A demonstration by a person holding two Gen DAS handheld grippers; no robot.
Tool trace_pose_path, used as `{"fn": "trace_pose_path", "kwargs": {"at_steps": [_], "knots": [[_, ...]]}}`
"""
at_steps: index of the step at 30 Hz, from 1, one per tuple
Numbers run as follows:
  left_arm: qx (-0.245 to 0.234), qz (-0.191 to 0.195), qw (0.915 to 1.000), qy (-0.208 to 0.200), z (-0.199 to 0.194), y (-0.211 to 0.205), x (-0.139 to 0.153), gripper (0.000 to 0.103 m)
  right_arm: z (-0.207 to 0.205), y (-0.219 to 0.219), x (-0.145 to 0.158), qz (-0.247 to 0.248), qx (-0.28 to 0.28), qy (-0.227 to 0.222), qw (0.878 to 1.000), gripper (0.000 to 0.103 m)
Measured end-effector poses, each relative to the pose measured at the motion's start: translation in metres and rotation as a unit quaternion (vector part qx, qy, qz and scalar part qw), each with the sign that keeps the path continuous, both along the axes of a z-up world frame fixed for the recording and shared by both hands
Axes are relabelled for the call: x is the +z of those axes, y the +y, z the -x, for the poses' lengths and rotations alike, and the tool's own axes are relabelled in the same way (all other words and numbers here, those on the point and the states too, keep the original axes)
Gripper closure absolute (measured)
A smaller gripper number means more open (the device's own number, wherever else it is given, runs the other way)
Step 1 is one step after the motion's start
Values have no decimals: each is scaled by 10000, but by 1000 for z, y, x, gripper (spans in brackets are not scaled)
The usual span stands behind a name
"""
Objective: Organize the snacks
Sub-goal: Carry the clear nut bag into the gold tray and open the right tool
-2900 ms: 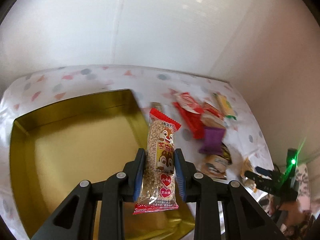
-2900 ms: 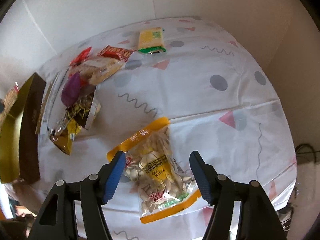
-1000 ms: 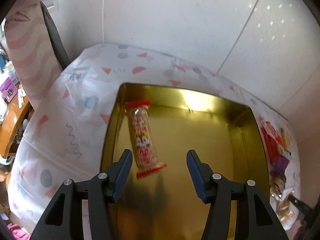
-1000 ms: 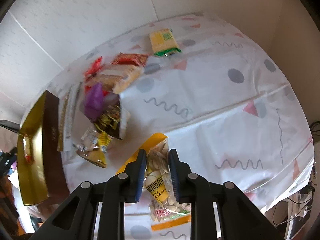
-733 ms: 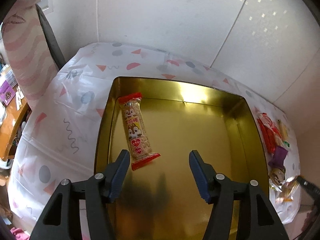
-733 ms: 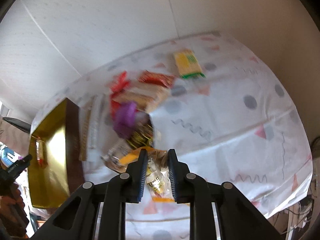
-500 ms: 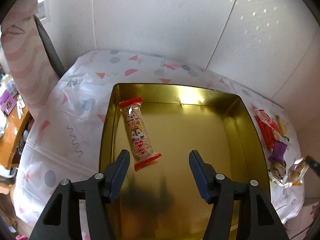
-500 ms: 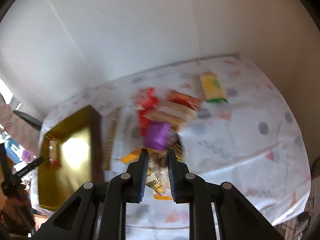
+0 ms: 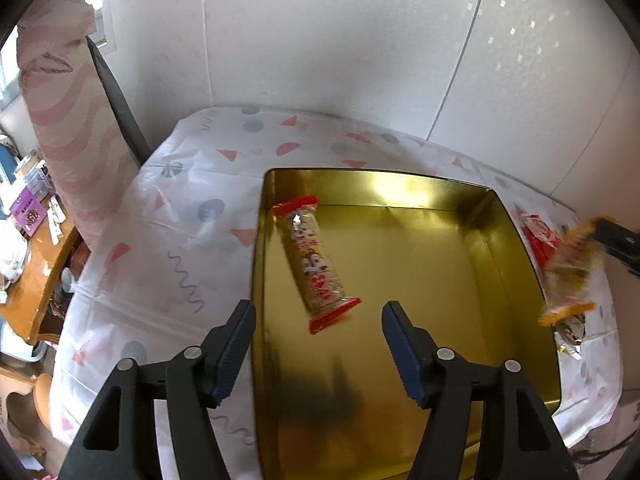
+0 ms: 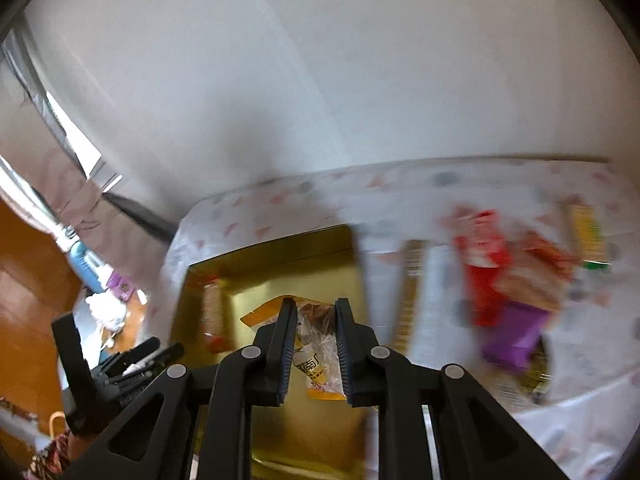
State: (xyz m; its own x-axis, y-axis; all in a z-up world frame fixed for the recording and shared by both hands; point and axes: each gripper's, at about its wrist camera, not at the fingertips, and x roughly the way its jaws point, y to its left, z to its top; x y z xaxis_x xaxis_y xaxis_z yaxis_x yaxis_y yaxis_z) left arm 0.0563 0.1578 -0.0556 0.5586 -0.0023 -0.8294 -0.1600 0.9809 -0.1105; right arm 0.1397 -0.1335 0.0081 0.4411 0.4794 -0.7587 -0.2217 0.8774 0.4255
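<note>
Right gripper [image 10: 316, 344] pinching the orange-edged nut bag [image 10: 318, 364], jaws pressed on its middle, bag hanging over the gold tin [image 10: 304, 276]. Right view heavily blurred. Left gripper [image 9: 318, 344] spread wide, holding nothing, poised above the tin's near edge. Rice-cracker bar [image 9: 314, 262] lying flat inside the tin [image 9: 440, 264], close to its left wall, slanted.

Risks, as judgement: soft, crinkly bag gripped mid-body, loose ends free to swing; release too near the tin's right wall could leave the bag draped over the rim or back on the tablecloth [image 9: 180, 220]. Fast travel could also slip the film through the pads. Release low over the bar would stack bag on bar rather than beside it.

Surroundings: remaining snack pile [image 10: 516, 280] on the cloth just beyond the tin's right wall — red, tan and purple packs [image 10: 512, 334], a yellow-green pack [image 10: 588, 236] toward the far right edge. Left gripper near the tin's near-left corner; possible crowding if both work there.
</note>
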Motion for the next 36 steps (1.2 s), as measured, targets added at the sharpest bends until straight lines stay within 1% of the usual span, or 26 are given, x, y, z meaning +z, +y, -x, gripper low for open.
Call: {"fn": "trace_pose_path", "kwargs": {"at_steps": [2,6,8,11,14,16,17,18,19,20,25,31,36], "knots": [[14,-18,10000,-10,3,6,2,37,-11,25,-14,-159,152,163,9996,84],[31,-59,10000,-22,8,15,5,37,-30,79,-39,-185,438,423,9980,84],[44,-88,9999,-22,12,20,6,37,-36,99,-47,-254,506,504,9971,84],[61,-136,9999,-24,20,26,8,37,-49,120,-61,-417,448,703,9957,84],[76,-244,9997,-10,27,32,9,37,-61,131,-75,-701,171,973,9926,83],[90,-312,9995,9,31,35,9,37,-66,136,-83,-811,17,1060,9911,81],[95,-301,9995,24,33,38,8,37,-68,140,-86,-729,-38,1057,9917,77],[107,-288,9995,37,34,39,7,37,-68,144,-89,-604,-81,1056,9925,66],[123,-281,9995,47,35,40,7,37,-68,146,-90,-534,-97,1067,9928,64],[134,-276,9995,53,36,41,7,37,-69,147,-91,-485,-109,1079,9929,63],[126,-247,9996,50,34,37,5,37,-58,139,-87,-351,-60,963,9947,62],[-54,-202,9998,54,27,20,4,37,-42,123,-85,-258,101,975,9948,62],[-267,-282,9992,30,23,-1,4,37,-26,110,-75,-82,111,898,9959,62]]}}
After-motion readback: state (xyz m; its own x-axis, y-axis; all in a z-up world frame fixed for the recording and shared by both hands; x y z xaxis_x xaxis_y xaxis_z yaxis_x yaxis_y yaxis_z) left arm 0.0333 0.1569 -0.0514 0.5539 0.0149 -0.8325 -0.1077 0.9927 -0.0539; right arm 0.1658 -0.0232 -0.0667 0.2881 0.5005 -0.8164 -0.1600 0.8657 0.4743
